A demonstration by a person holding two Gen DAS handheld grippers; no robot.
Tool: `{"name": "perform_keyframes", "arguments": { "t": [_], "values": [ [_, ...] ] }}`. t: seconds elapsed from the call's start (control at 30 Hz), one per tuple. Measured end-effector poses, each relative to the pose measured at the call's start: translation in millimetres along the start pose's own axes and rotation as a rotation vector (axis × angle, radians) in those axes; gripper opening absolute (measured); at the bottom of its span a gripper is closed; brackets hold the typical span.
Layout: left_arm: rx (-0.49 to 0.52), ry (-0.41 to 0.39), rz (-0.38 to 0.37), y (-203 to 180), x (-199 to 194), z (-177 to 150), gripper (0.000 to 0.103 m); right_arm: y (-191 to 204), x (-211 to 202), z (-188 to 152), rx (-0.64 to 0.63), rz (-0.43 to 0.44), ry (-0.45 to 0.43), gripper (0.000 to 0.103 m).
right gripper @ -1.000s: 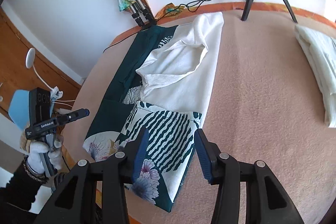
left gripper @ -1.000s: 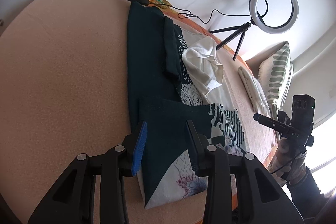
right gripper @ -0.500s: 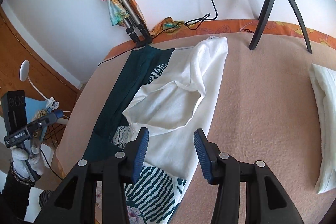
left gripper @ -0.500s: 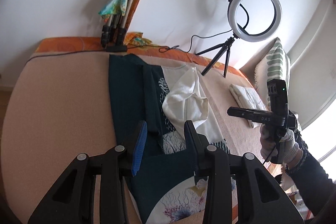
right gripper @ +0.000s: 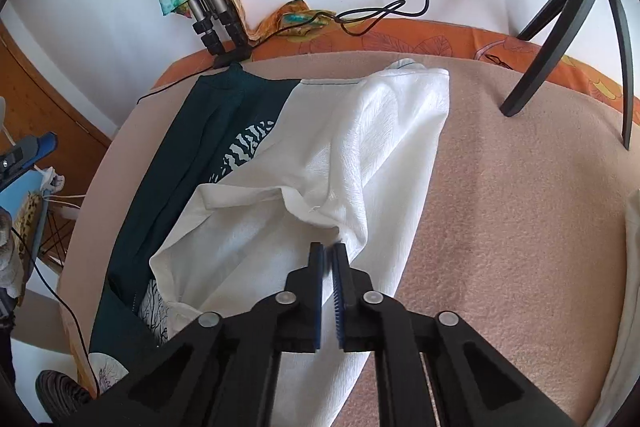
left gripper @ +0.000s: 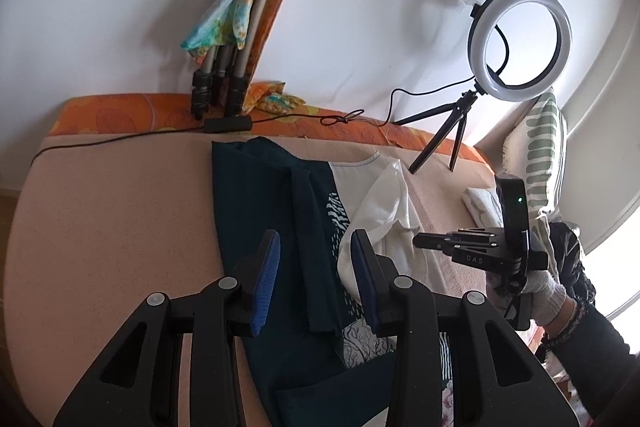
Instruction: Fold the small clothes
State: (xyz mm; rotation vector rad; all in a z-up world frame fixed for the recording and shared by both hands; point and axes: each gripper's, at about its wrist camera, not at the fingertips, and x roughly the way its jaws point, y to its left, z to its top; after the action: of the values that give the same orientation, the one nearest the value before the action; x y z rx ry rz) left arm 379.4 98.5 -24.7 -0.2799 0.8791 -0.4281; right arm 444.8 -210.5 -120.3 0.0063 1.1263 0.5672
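A patterned garment, dark teal (left gripper: pixel 256 195) on one side and white (right gripper: pixel 360 155) on the other, lies lengthwise on the beige blanket (left gripper: pixel 112 227). In the right wrist view my right gripper (right gripper: pixel 328 251) is shut on a raised fold of the white fabric near the sleeve opening. In the left wrist view my left gripper (left gripper: pixel 316 247) is open above the teal half, with a dark fold (left gripper: pixel 304 227) between its fingers. The right gripper also shows in that view (left gripper: pixel 440 245), shut at the white fabric (left gripper: pixel 384 211).
A ring light on a tripod (left gripper: pixel 520 43) stands at the back right; its legs (right gripper: pixel 560 27) rest on the blanket. A folded tripod with a scarf (left gripper: pixel 236 27) leans on the wall. A folded white cloth (left gripper: pixel 480 203) and striped cushion (left gripper: pixel 540 155) lie right. A cable (left gripper: pixel 120 139) runs along the back.
Both grippers moved forward along the garment toward the wall end. My right gripper, open before, closed on the white fold. The left stayed open.
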Motion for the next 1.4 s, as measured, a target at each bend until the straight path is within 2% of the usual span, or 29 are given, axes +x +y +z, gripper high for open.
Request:
{"name": "perform_keyframes", "arguments": {
  "t": [0.17, 0.3, 0.37, 0.4, 0.43, 0.47, 0.53, 0.6, 0.73, 0.87, 1.03, 1.13, 1.33, 1.37, 1.4],
  "values": [
    [-0.031, 0.014, -0.006, 15.1, 17.1, -5.2, 0.035, 11.2, -3.5, 31.1, -0.011, 0.059, -0.049, 0.0],
    [-0.051, 0.004, -0.004, 24.5, 24.3, -2.5, 0.035, 20.6, 10.4, 61.8, 0.013, 0.099, -0.083, 0.0],
    [-0.055, -0.003, 0.003, 29.3, 27.6, 0.9, 0.035, 21.1, 15.5, 73.4, 0.045, 0.195, -0.099, 0.007],
    [-0.058, -0.006, 0.008, 32.4, 29.6, 2.9, 0.035, 21.9, 15.5, 79.1, 0.056, 0.222, -0.095, 0.039],
    [-0.064, -0.007, 0.011, 36.3, 32.2, 4.5, 0.036, 21.2, 10.5, 82.1, 0.069, 0.232, -0.114, 0.05],
    [-0.07, -0.005, 0.013, 40.4, 35.7, 6.2, 0.041, 19.1, 0.1, 82.2, 0.074, 0.236, -0.172, 0.055],
    [-0.072, 0.001, 0.026, 47.9, 44.1, 9.2, 0.044, 11.2, -16.0, 80.3, 0.062, 0.207, -0.236, 0.053],
    [-0.071, 0.012, 0.033, 55.0, 54.2, 12.4, 0.045, -2.3, -21.0, 76.8, 0.063, 0.117, -0.239, 0.052],
    [-0.076, 0.052, 0.059, 69.4, 80.5, 17.5, 0.051, -36.3, -6.5, 66.5, 0.094, 0.029, -0.174, 0.052],
    [-0.089, 0.104, 0.085, 80.9, 109.8, 22.5, 0.051, -51.1, 16.7, 58.5, 0.077, -0.01, -0.117, 0.053],
    [-0.076, 0.075, 0.112, 82.4, 130.8, 35.4, 0.051, -48.2, 38.2, 63.6, 0.033, -0.098, -0.121, 0.052],
    [-0.058, 0.062, 0.127, 77.9, 141.2, 45.7, 0.056, -43.4, 46.1, 72.7, -0.01, -0.156, -0.128, 0.053],
    [-0.073, 0.034, 0.119, 73.4, 154.6, 57.6, 0.056, -51.5, 50.4, 82.7, 0.018, -0.074, -0.152, 0.054],
    [-0.078, 0.03, 0.106, 73.4, 155.4, 58.1, 0.053, -52.5, 50.0, 82.3, 0.022, -0.053, -0.155, 0.054],
    [-0.074, 0.027, 0.097, 72.7, 156.2, 58.8, 0.053, -53.0, 50.9, 82.4, 0.023, -0.04, -0.156, 0.052]
  ]
}}
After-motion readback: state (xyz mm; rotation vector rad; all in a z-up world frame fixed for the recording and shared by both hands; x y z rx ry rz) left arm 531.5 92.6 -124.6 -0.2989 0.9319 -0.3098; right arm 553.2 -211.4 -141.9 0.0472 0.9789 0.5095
